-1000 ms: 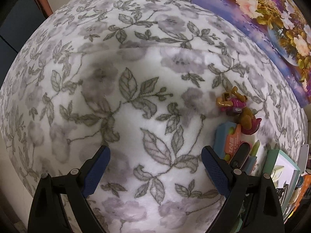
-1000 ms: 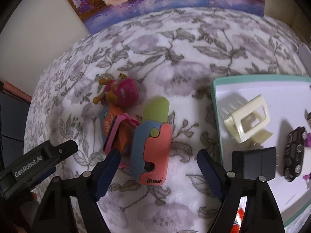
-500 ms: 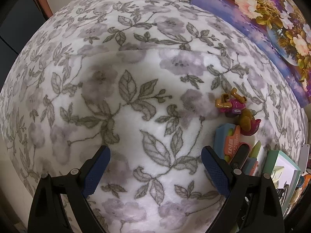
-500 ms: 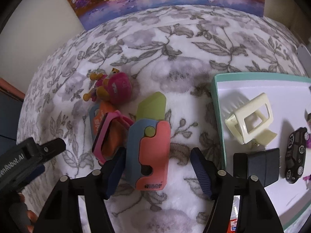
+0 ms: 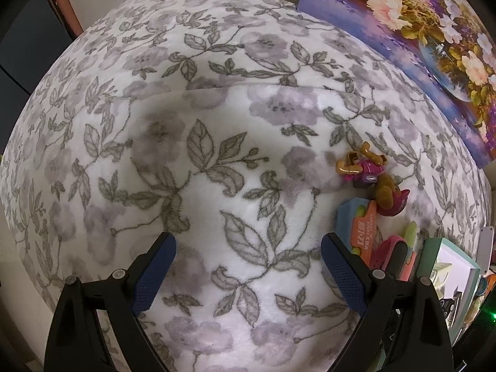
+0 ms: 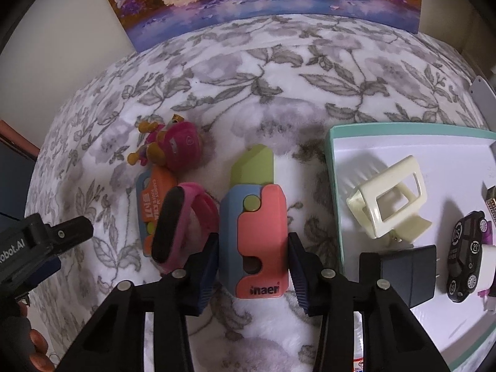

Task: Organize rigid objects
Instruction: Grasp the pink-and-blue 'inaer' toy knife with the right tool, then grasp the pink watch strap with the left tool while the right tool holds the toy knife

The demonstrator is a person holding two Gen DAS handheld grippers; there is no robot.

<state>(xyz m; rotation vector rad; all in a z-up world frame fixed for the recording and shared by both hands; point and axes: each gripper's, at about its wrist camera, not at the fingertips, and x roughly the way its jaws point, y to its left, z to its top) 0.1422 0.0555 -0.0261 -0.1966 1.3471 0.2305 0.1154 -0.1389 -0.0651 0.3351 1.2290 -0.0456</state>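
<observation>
Fuzzy cloth blanket (image 6: 279,77), plastic toy knife (image 6: 257,226)

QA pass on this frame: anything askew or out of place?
Pink watch lies tipped across the orange-and-blue toy knife beside it, not flat on the blanket. In the teal-rimmed tray, the cream hair claw clip lies on its side. No spills or damage visible.

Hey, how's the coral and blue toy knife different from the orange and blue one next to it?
The coral toy knife lies between the right gripper pads with its green blade out; the orange toy knife shows no blade. The pink watch covers part of the orange one; nothing covers the coral one. The orange one lies by the pink figure. Both rest on the floral blanket, outside the tray.
</observation>
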